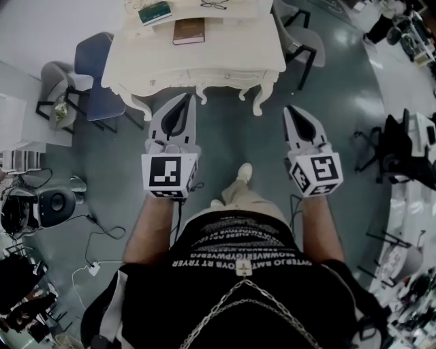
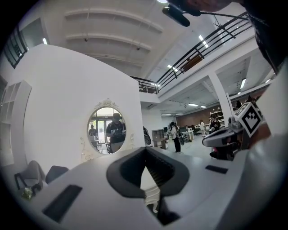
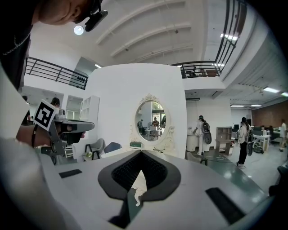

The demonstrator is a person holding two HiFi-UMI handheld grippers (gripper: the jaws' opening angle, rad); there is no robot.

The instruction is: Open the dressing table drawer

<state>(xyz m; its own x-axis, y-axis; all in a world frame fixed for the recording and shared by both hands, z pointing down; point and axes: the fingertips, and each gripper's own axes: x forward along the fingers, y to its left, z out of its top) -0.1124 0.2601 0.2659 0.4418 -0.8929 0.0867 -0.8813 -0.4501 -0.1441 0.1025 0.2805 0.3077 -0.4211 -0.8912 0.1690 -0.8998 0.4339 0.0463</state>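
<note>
The white dressing table stands ahead at the top of the head view, its drawer closed in the carved front. My left gripper is shut and empty, with its tip just short of the table's front edge. Further right, my right gripper is also shut and empty, level with the table's right leg. Along the left gripper I see the oval mirror on the wall. The right gripper points at the same mirror above the table.
A brown book, a green book and glasses lie on the tabletop. A blue chair and a grey chair stand left, another grey chair right. Cables and a power strip lie on the floor.
</note>
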